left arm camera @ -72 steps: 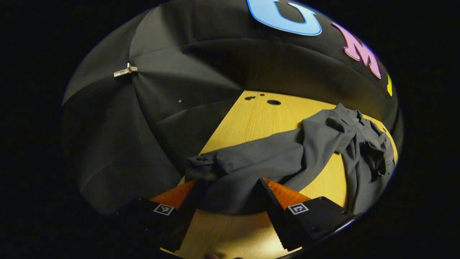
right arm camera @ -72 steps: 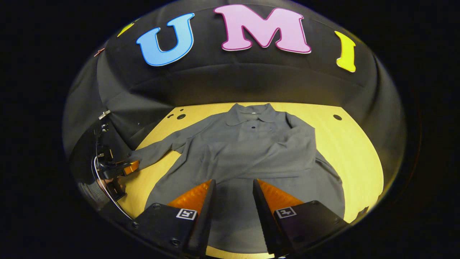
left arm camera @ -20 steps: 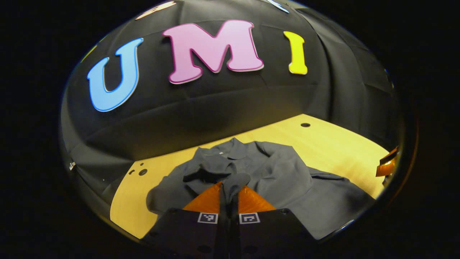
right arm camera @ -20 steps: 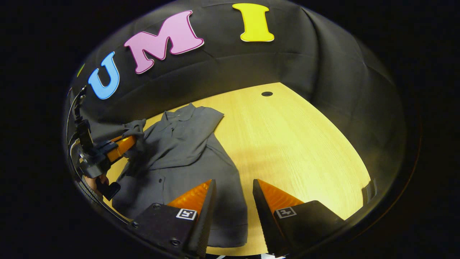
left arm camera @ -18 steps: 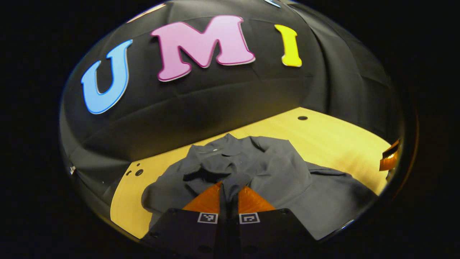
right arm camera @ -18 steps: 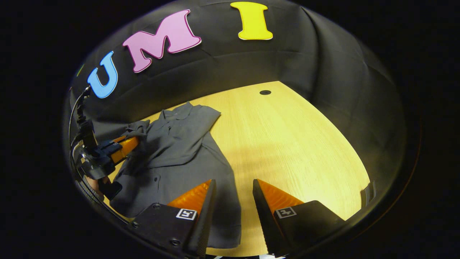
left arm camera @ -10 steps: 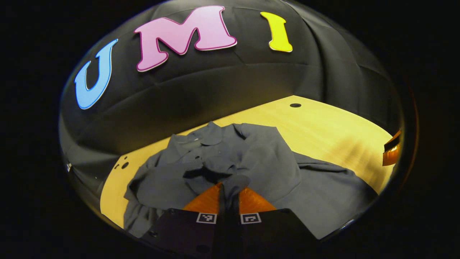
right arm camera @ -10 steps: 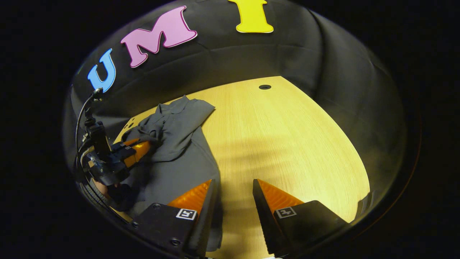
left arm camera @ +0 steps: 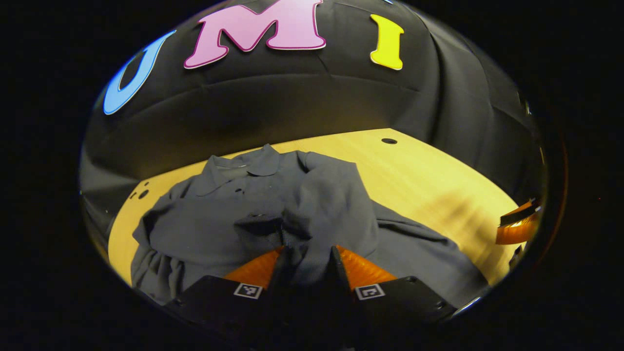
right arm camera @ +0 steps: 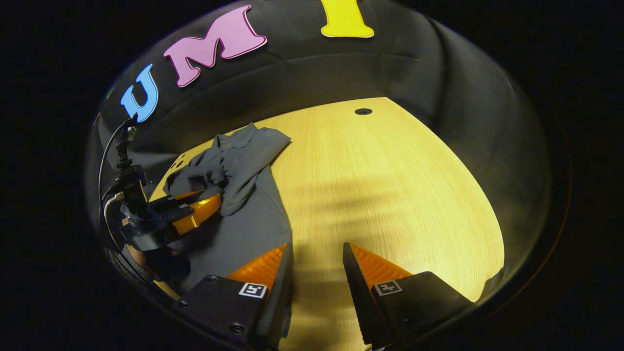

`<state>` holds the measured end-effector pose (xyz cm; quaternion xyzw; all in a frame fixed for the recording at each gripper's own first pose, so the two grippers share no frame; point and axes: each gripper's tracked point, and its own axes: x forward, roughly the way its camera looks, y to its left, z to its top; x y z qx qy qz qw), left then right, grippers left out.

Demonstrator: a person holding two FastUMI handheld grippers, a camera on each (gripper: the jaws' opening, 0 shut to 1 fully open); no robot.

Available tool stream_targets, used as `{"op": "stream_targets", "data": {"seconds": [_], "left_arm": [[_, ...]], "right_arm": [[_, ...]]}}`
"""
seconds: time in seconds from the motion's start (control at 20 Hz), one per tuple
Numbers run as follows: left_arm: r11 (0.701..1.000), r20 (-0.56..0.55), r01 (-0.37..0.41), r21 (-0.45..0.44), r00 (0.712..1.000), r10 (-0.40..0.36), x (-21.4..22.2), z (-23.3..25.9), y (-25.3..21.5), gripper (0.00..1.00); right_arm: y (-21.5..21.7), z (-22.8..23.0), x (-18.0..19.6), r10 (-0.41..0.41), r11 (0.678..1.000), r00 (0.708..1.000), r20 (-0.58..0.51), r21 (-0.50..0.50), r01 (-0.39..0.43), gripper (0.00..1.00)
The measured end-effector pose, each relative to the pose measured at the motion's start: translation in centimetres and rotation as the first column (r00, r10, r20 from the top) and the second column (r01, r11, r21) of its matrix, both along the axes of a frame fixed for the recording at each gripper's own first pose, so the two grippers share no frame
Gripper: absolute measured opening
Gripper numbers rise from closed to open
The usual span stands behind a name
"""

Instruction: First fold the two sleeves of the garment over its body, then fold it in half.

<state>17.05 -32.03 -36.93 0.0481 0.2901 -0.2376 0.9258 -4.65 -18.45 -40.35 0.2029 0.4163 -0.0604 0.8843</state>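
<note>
A grey collared shirt [left arm camera: 214, 229] lies on the wooden table [left arm camera: 438, 190], collar toward the booth wall. Both sleeves are folded over its body. The left sleeve's cuff [left arm camera: 304, 253] lies slack between the parted fingers of my left gripper [left arm camera: 307, 252], which is open low over the shirt's middle. In the right gripper view the shirt [right arm camera: 243, 195] lies at the left, with the left gripper [right arm camera: 209, 204] and a hand on it. My right gripper [right arm camera: 317, 258] is open above the shirt's right hem edge and bare table, holding nothing. One of its fingers [left arm camera: 519, 228] shows at the right.
Bare wood [right arm camera: 390, 195] stretches to the right of the shirt. There is a small round hole [right arm camera: 363, 111] near the far edge and several holes [left arm camera: 139, 194] at the far left. The black cloth wall closes the table in behind.
The left gripper carried the left sleeve across onto the shirt's body, came down, and its fingers have parted from the cuff. The right gripper stayed open beside the shirt.
</note>
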Motion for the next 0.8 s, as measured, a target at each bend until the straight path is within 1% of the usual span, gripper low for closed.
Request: {"op": "stream_targets", "data": {"seconds": [0.05,0.1,0.15,0.2,0.25,0.3,0.45,0.5,0.65,0.7,0.75,0.8], "left_arm": [[1.0,-0.004,0.005,-0.021,1.0,-0.005,-0.4,0.4,-0.2,0.55],[0.999,-0.005,0.015,-0.033,1.0,-0.015,-0.9,0.8,-0.4,0.75],[0.999,0.0,0.019,-0.038,1.0,-0.019,-1.4,1.4,-0.4,0.67],[0.998,-0.004,0.03,-0.053,1.0,-0.031,-2.2,1.9,-0.6,0.87],[0.997,-0.008,0.039,-0.066,0.999,-0.04,-2.7,2.3,-0.7,0.97],[0.996,-0.01,0.045,-0.075,0.999,-0.046,-3.4,2.8,-0.5,0.99],[0.994,-0.025,0.037,-0.106,0.999,-0.04,-5.3,4.4,1.0,0.99],[0.993,-0.029,0.038,-0.114,0.999,-0.041,-6.0,4.8,1.7,0.99],[0.992,-0.034,0.023,-0.124,0.999,-0.028,-8.0,6.3,5.4,0.98],[0.993,-0.031,0.017,-0.119,0.999,-0.021,-8.6,6.6,6.7,0.99],[0.994,-0.028,0.009,-0.106,1.0,-0.012,-9.0,6.9,8.4,0.98],[0.996,-0.03,-0.003,-0.093,1.0,0.0,-9.4,6.9,10.1,0.98]], "right_arm": [[0.1,0.0,0.0,0.002,1.0,1.0,-0.002,0.002,-0.002,0.64],[0.3,0.1,0.0,0.001,1.0,1.0,0.0,0.002,-0.001,0.64],[0.4,0.3,0.1,0.003,1.0,1.0,0.001,0.002,-0.003,0.64],[0.7,0.3,0.1,0.005,1.0,1.0,0.002,0.001,-0.005,0.65],[1.0,0.4,0.1,0.009,1.0,1.0,0.003,0.004,-0.009,0.65],[1.3,0.7,0.0,0.012,1.0,1.0,0.005,0.007,-0.012,0.65],[2.5,1.5,-0.7,0.025,1.0,1.0,0.013,0.002,-0.025,0.65],[3.0,1.9,-1.0,0.032,0.999,0.999,0.016,0.001,-0.032,0.69],[4.8,2.8,-2.2,0.06,0.998,0.998,0.015,-0.002,-0.06,0.75],[5.4,3.0,-2.7,0.069,0.998,0.998,0.013,-0.005,-0.069,0.8],[6.0,3.2,-3.0,0.078,0.997,0.997,0.01,-0.006,-0.078,0.82],[6.5,3.4,-3.4,0.087,0.996,0.996,0.007,-0.008,-0.087,0.86]]}}
